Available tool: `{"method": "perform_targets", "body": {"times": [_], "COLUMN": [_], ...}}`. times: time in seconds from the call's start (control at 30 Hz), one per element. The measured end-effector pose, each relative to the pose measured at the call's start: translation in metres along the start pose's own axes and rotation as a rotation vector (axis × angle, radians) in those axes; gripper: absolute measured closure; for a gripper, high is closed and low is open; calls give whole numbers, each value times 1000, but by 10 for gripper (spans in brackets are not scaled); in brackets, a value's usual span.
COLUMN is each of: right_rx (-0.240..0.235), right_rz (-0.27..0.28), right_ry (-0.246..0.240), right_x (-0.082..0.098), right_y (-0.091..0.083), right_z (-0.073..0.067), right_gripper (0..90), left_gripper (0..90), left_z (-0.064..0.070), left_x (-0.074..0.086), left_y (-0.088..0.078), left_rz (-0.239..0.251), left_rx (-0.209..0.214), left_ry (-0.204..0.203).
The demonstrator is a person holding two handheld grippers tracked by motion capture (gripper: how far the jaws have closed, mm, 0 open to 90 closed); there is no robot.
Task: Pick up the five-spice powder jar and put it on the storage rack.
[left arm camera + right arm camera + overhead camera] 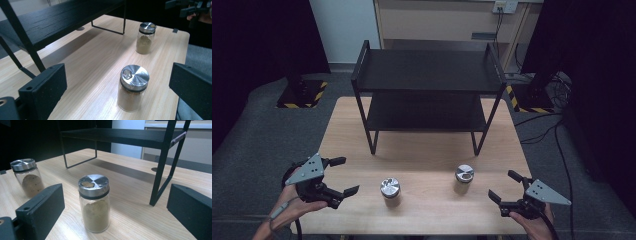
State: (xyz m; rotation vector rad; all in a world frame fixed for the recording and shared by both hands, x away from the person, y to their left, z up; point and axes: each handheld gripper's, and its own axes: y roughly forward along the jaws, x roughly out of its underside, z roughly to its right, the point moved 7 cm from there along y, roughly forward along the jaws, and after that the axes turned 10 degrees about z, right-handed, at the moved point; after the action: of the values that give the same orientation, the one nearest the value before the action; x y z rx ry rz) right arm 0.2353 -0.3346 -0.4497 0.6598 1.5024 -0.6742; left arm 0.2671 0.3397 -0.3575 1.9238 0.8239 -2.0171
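Two glass spice jars with shiny metal lids and tan powder stand upright on the wooden table (427,160). The left jar (390,189) sits just right of my left gripper (351,175), which is open and apart from it. In the left gripper view that jar (132,90) stands ahead, between the spread jaws. The right jar (464,175) is left of my open right gripper (500,183). In the right gripper view it (94,202) stands a short way ahead between the jaws, with the other jar (27,177) farther off at the left.
A black two-tier shelf rack (427,75) stands at the back half of the table, both tiers bare. One of its legs (162,162) rises near the right jar. Grey floor, black stands and cables surround the table.
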Motion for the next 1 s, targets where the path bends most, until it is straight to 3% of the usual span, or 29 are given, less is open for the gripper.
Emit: {"method": "perform_targets", "body": {"times": [0.67,1.0], "right_rx": [2,4], "right_rz": [7,10], "right_ry": [2,-2], "right_x": [0,-1], "right_y": [-2,-2], "right_z": [0,0], "right_gripper": [20,20], "left_gripper": [5,11], "left_z": [-6,-10], "left_x": [-28,-23], "left_y": [27,43], "left_rz": [-109,-146], "left_rx": [76,125], "left_ry": [45,32]}}
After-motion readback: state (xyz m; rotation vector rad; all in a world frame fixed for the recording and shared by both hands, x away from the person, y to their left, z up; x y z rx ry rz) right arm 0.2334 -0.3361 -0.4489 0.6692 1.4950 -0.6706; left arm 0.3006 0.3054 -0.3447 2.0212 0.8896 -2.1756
